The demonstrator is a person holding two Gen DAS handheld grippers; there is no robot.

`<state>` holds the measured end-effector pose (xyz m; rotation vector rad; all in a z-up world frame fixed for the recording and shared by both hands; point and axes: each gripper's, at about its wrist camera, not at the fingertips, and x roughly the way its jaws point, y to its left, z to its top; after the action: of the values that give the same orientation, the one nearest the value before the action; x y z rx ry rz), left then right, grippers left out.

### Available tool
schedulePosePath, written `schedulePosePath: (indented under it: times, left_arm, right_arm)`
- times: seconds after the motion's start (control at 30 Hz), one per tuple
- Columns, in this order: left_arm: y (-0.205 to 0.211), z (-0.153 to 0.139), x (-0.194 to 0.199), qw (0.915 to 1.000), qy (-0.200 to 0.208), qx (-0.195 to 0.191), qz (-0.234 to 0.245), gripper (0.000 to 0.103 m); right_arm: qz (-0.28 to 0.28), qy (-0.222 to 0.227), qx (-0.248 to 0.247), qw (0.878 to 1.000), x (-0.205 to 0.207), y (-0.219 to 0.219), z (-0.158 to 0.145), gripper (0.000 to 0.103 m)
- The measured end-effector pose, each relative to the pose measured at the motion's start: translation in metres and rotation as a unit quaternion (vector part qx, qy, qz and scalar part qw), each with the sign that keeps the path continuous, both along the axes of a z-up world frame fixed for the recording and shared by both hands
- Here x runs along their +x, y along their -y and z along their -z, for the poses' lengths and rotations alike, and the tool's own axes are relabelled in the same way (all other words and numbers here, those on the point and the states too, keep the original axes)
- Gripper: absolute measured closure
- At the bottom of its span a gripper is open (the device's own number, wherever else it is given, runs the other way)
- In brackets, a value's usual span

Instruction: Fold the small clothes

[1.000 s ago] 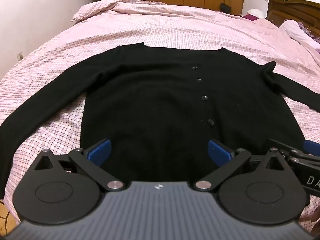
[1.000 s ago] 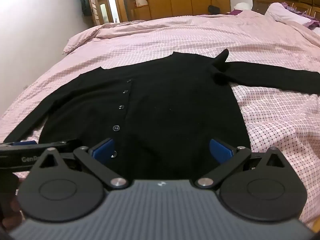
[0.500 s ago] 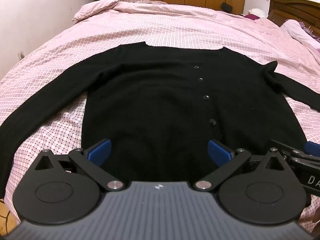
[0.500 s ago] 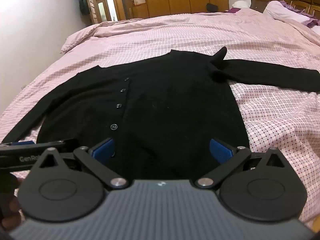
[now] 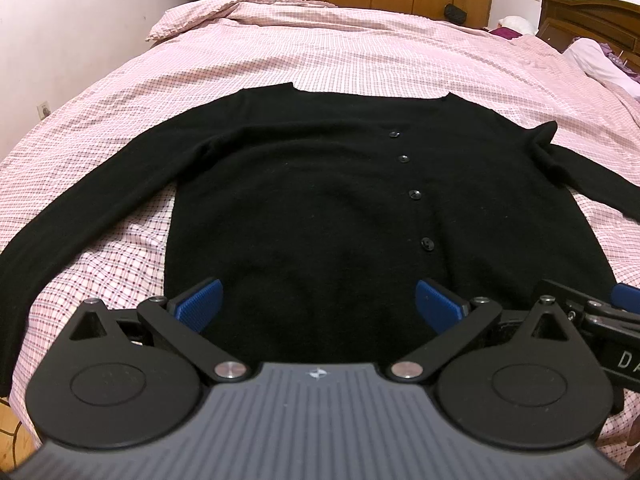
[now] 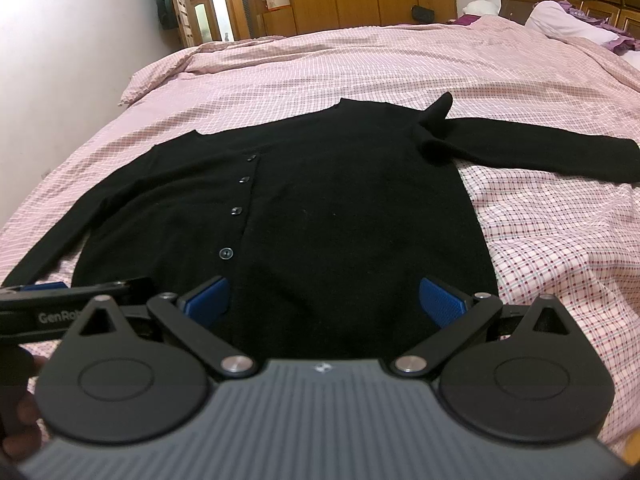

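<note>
A wide bed [image 5: 360, 52] under a pink checked cover is filling most of the frame, with a black cardigan [image 5: 320, 200] lying flat across the centre, sleeves reaching toward the left and right edges, and a white pillow [image 6: 568, 20] sitting at the upper right.

Cardigan [image 5: 312, 208] on bed [image 5: 360, 60] (sleeves outspread)

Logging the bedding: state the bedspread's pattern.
The bedspread is pink-and-white check with small dark red dots, clearest in the right wrist view.
</note>
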<state>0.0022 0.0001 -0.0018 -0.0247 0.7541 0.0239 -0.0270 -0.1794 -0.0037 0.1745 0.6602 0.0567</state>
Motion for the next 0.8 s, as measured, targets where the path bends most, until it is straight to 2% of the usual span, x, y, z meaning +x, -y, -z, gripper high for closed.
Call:
schedulePosePath:
  times: [0.8]
  left_arm:
    - [-0.0054,0.0033,-0.0006,1.0000,-0.003,-0.001,-0.002,0.000]
  right_arm:
    - [0.001,-0.003,0.001,1.000,-0.0010,0.0004,0.0023,0.000]
